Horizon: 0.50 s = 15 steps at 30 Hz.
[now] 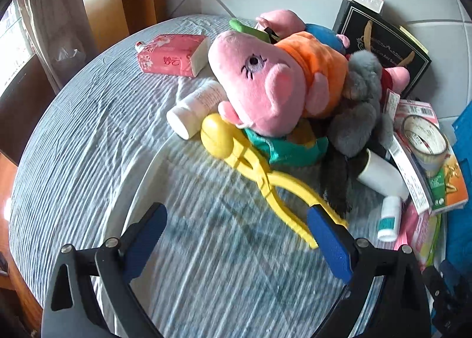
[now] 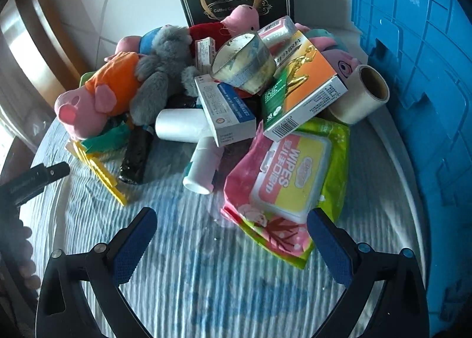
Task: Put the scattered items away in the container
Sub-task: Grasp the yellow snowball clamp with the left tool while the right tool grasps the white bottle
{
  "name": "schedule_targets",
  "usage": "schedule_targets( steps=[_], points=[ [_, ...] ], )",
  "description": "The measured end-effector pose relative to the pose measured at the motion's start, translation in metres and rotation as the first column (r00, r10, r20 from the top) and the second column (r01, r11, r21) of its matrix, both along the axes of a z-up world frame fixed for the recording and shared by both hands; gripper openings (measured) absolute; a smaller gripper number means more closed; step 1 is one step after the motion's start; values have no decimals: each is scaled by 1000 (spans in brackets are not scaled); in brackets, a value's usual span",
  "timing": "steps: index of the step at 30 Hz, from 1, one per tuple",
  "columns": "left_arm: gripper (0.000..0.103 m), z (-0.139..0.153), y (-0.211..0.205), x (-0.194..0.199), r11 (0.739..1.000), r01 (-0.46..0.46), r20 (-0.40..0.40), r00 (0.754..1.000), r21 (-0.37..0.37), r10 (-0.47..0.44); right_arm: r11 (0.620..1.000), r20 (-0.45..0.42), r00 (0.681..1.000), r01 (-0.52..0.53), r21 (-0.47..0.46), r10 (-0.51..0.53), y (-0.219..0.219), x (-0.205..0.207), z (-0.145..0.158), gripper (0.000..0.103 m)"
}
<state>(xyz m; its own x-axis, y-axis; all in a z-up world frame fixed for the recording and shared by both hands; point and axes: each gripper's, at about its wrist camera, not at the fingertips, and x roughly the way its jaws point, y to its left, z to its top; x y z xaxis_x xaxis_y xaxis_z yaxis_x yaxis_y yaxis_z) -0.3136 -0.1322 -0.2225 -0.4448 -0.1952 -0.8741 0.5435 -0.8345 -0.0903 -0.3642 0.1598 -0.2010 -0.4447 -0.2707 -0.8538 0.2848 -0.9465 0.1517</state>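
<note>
Left tool [image 1: 234, 233] and right tool [image 2: 231, 237] both hover with fingers spread apart, gripping nothing. The blue container [image 2: 413, 78] stands at the right, cut off by the frame. A pink pig plush [image 1: 265, 84] partly hides the heap; a wipes pack [image 2: 290, 184] lies nearest the right tool on the striped cloth [image 2: 206, 273].

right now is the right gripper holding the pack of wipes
No, the right gripper is open and empty, with the pack of wipes lying on the striped cloth just ahead of its fingers.

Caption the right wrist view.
Open right tongs hover before a wipes pack, beside the blue crate.
</note>
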Motion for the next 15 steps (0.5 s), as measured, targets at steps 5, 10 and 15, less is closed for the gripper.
schedule_targets(
  steps=[5,10,15],
  points=[
    [94,-20,-25,-34,1000,12,27,1000,19,-13,1000,2,1000,14,6,-14,-21,-22,-6,103],
    [91,-33,-32,-50,998,55,39,998,12,-55,1000,-6,1000,6,30,-6,-51,-38,-14,103],
    [80,-34,-28,-45,992,121,43,992,45,-123,994,6,1000,1,107,-2,-77,-52,-30,82]
  ],
)
